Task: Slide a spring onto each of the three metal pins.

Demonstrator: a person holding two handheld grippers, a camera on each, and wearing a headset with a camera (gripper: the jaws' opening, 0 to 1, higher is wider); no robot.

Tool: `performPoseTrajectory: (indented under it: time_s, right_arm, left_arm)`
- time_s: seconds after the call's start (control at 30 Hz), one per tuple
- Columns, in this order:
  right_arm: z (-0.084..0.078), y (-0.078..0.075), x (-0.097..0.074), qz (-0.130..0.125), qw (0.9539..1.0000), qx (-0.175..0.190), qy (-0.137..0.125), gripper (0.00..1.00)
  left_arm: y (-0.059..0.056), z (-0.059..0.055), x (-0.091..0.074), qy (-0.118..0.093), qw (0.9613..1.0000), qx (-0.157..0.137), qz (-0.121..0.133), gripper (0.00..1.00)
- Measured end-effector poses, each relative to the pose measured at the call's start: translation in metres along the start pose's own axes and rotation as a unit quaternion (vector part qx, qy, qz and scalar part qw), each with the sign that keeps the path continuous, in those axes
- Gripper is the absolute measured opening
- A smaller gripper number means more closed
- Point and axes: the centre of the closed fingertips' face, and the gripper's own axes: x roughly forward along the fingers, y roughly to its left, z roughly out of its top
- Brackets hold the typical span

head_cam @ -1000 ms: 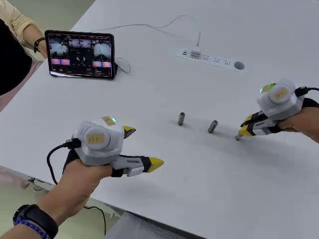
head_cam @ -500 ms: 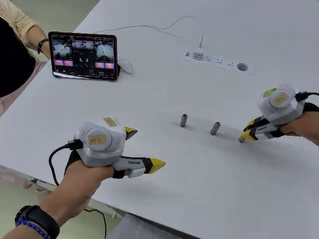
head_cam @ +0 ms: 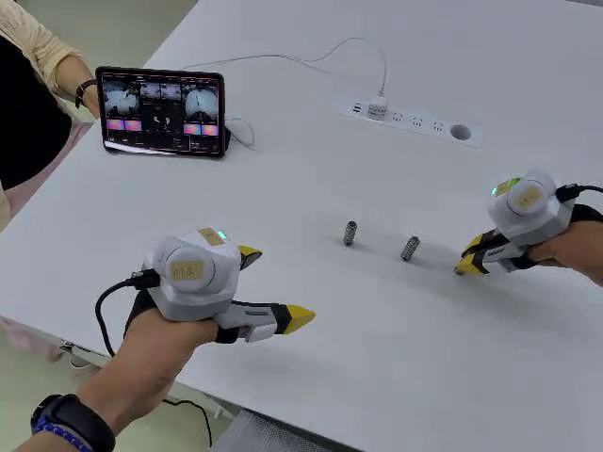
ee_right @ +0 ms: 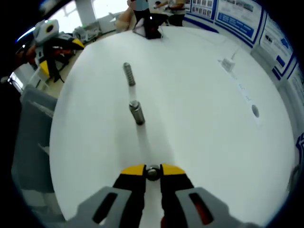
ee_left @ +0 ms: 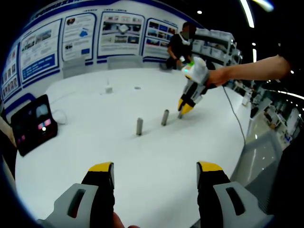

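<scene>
Two metal pins with springs on them (head_cam: 350,234) (head_cam: 410,249) stand upright mid-table; they show again as the nearer pin (ee_right: 136,113) and the farther pin (ee_right: 128,74). Just right of them, my right gripper (head_cam: 465,260) is low over the table, shut on a small round metal piece (ee_right: 152,172), which looks like a spring on the third pin (ee_left: 180,115). My left gripper (head_cam: 275,284) hovers near the front edge, open and empty, well left of the pins. Its yellow fingertips (ee_left: 101,167) stand wide apart.
A tablet (head_cam: 162,111) stands at the back left beside a person's arm (head_cam: 52,56). A white power strip (head_cam: 415,121) with a cable lies at the back. The table's front edge (head_cam: 283,410) runs just under my left hand.
The right gripper has sunk slightly towards the table over the third pin. The left gripper has kept its place; the head camera has shifted a little.
</scene>
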Motion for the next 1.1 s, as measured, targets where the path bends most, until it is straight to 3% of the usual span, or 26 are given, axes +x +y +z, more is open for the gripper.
performPoseTrajectory:
  time_s: [0.13, 0.53, 0.9, 1.1]
  right_arm:
    - [0.001, 0.002, 0.0, 0.003, 1.0, 0.006, -0.002, 0.14]
    - [-0.005, -0.001, -0.011, -0.014, 0.9994, 0.032, -0.008, 0.42]
    - [-0.003, -0.001, -0.025, -0.035, 0.9937, 0.089, -0.057, 0.53]
    - [0.002, 0.006, -0.03, -0.036, 0.9871, 0.126, -0.092, 0.57]
  left_arm:
    - [0.0, 0.001, -0.001, 0.0, 1.0, 0.001, 0.0, 0.72]
    - [-0.001, 0.002, -0.001, -0.003, 1.0, 0.001, -0.003, 0.72]
    - [0.0, 0.007, 0.002, -0.006, 0.9999, 0.006, -0.008, 0.73]
    - [0.002, 0.012, 0.003, -0.009, 0.9999, 0.004, -0.008, 0.76]
